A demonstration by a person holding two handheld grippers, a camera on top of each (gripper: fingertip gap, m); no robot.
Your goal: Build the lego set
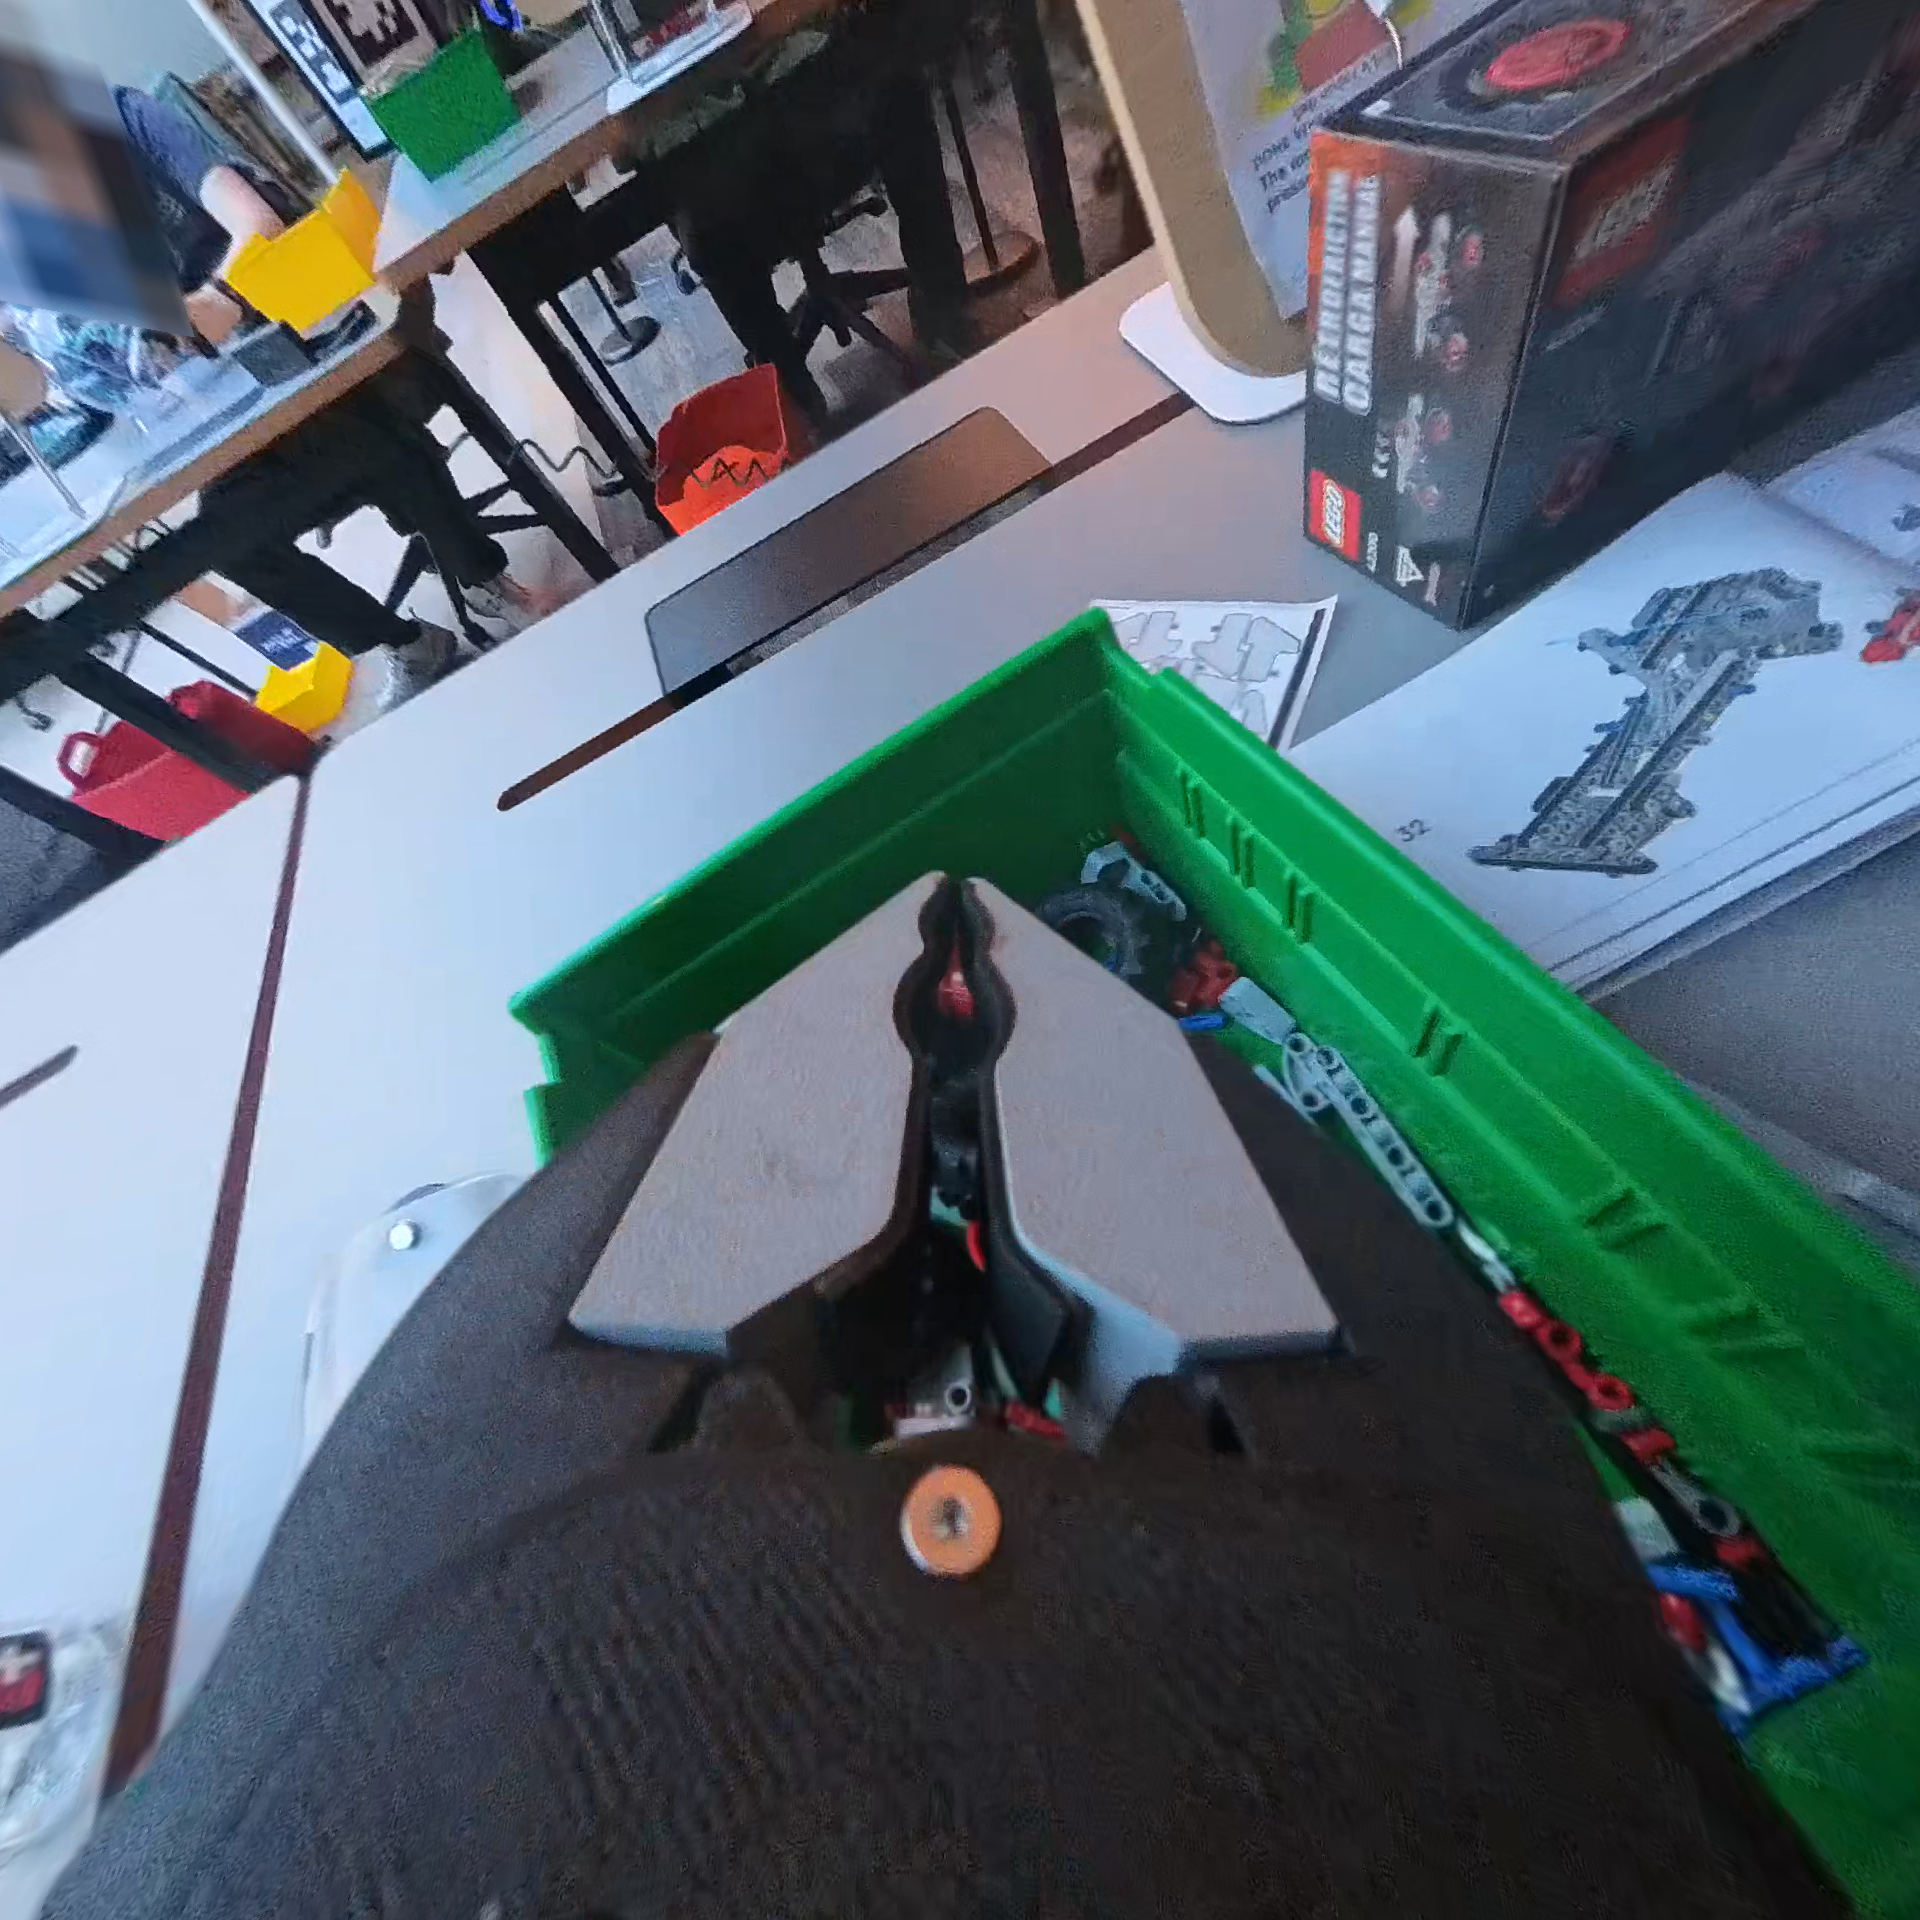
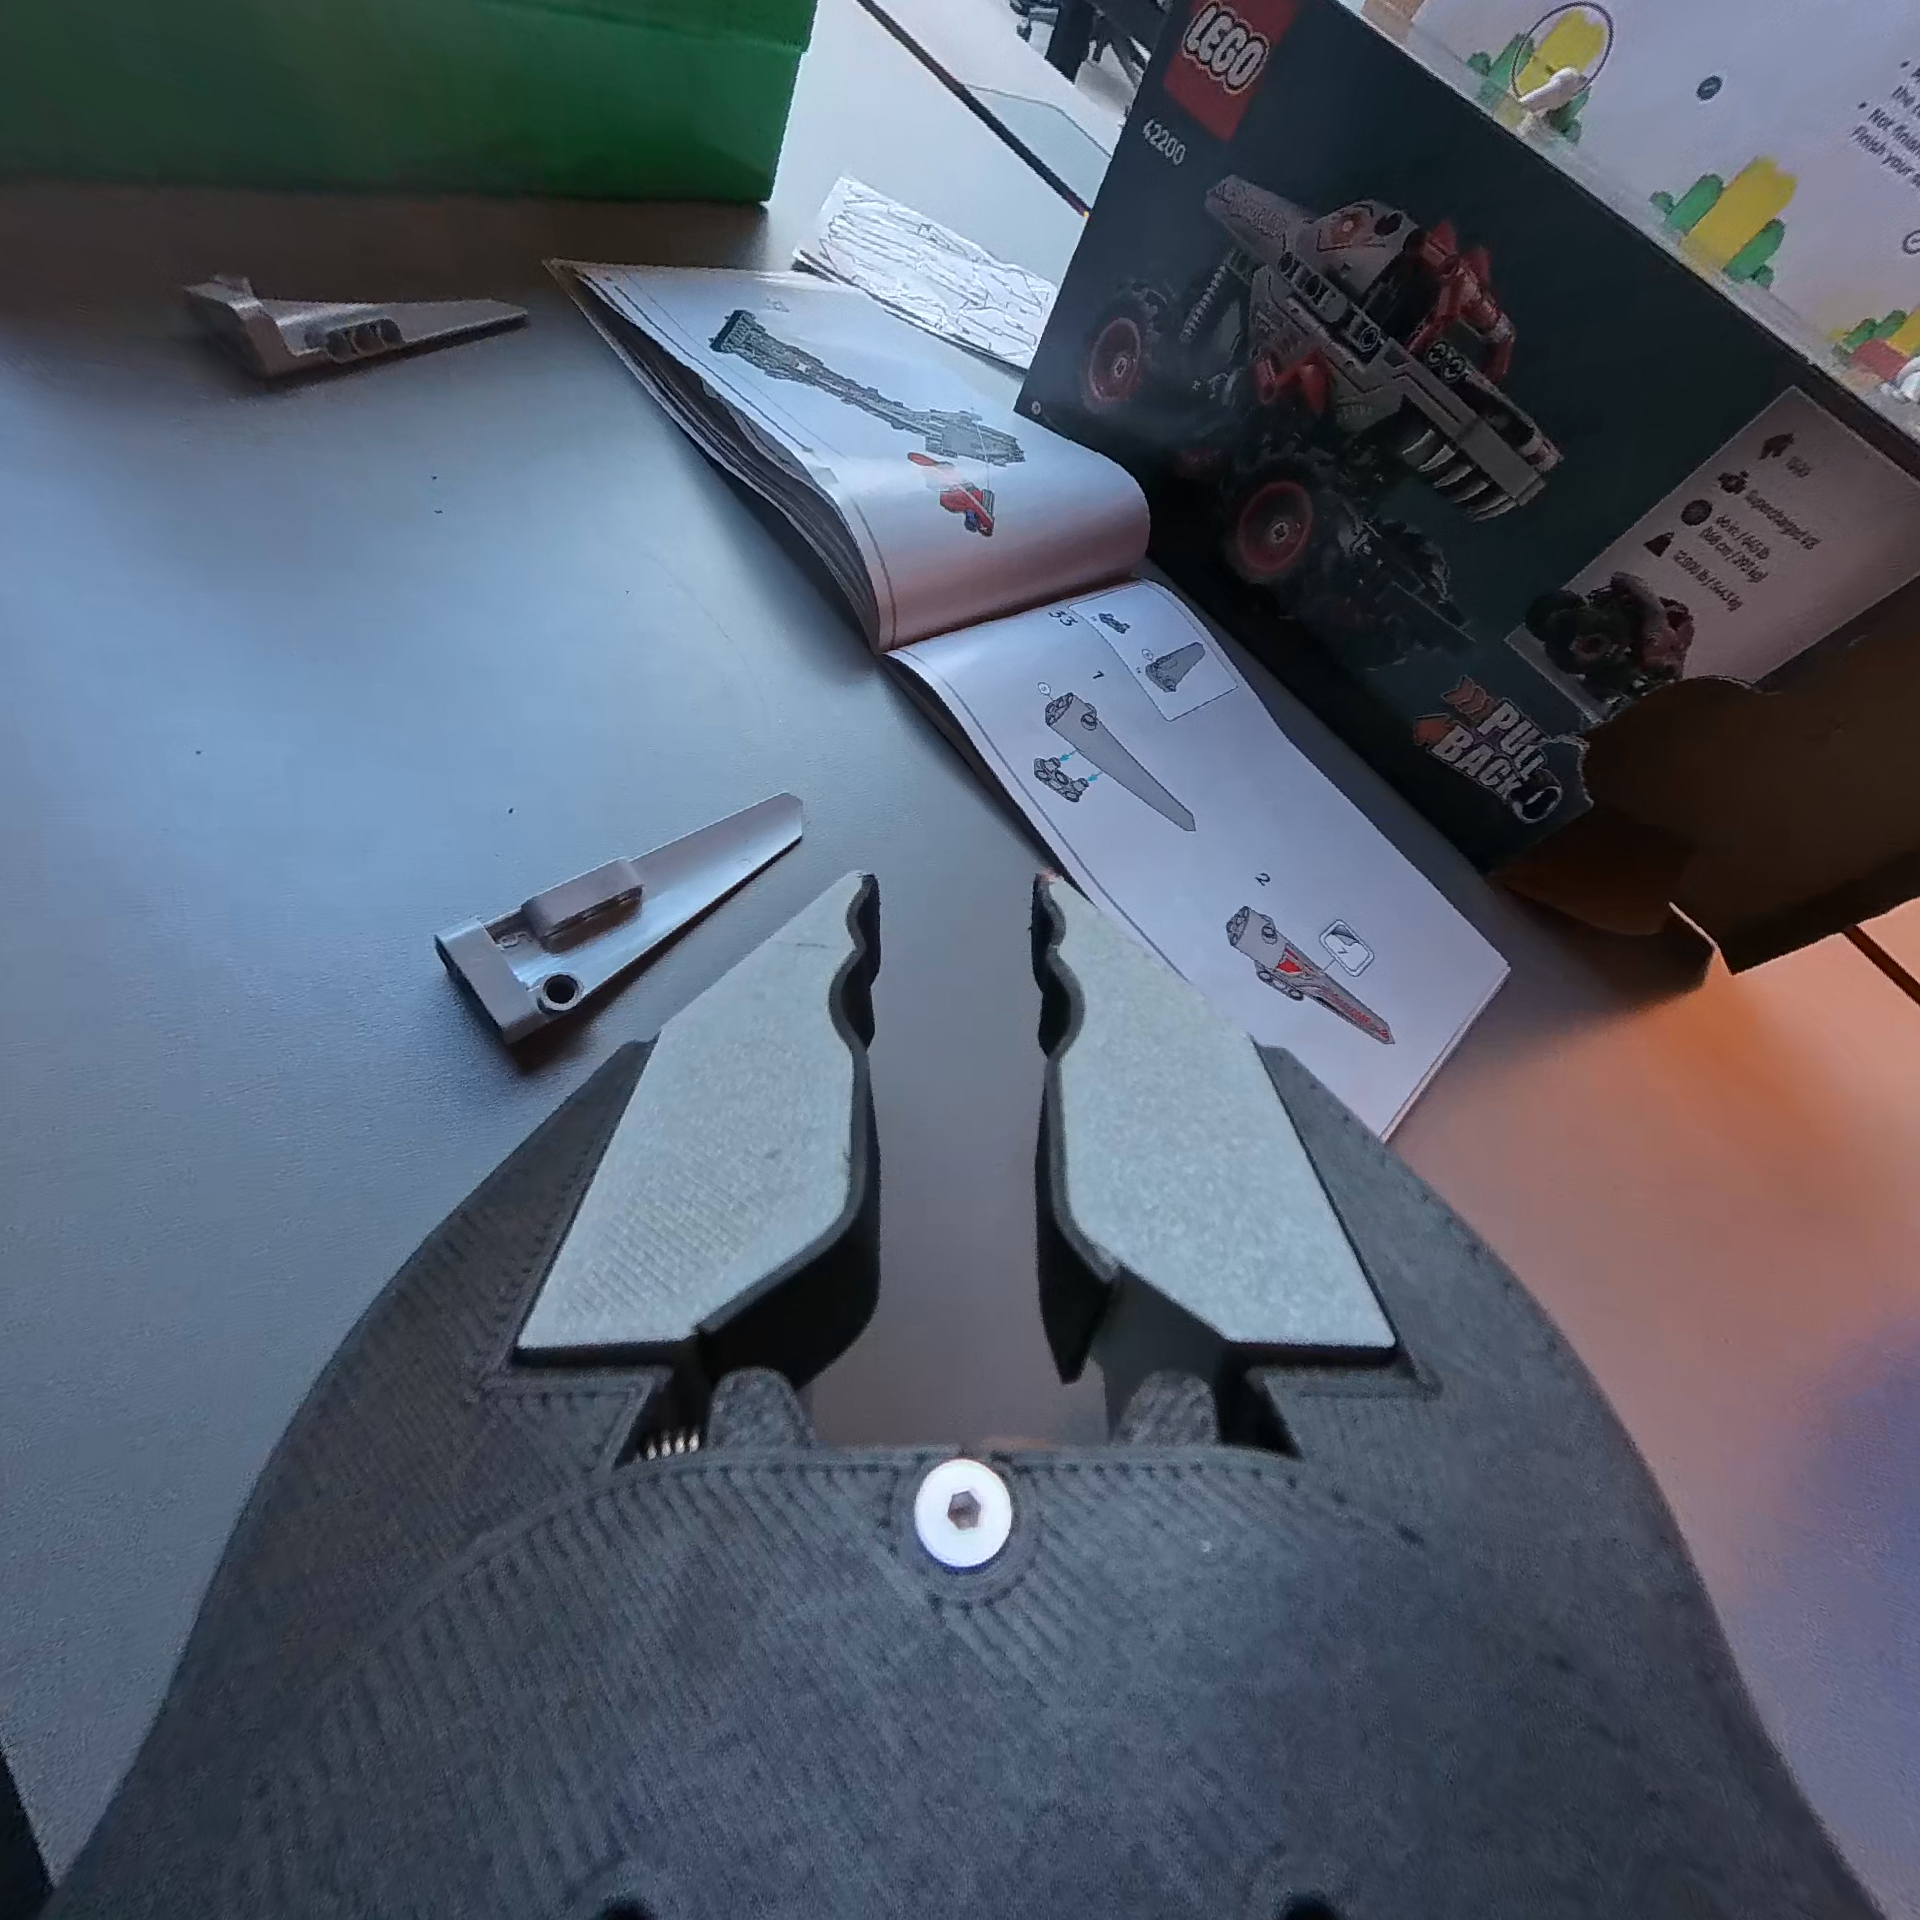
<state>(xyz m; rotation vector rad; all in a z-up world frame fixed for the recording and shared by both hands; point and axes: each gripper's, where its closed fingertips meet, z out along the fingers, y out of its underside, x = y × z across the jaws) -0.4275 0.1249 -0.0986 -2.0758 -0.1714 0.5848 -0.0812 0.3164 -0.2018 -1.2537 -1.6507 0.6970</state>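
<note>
In the left wrist view my left gripper (image 1: 956, 894) hangs over the near-left end of the green bin (image 1: 831, 831). Its fingertips are together, and a small red piece (image 1: 954, 992) sits pinched in the round hollow between the pads. Several loose grey, red, blue and black pieces (image 1: 1351, 1101) lie in the bin. In the right wrist view my right gripper (image 2: 956, 894) is open and empty, low over the dark table. A grey wedge panel (image 2: 613, 920) with a small grey beam on it lies just left of its fingers. A second grey panel (image 2: 343, 327) lies farther back left.
The open instruction booklet (image 2: 1195, 831) lies right of my right gripper and also shows in the left wrist view (image 1: 1662, 707). The set's box (image 2: 1403, 416) stands behind it, with a sticker sheet (image 2: 935, 270) beside it. The green bin's wall (image 2: 416, 94) is at the back left. Tip to tip, the grippers are about 40 centimetres apart.
</note>
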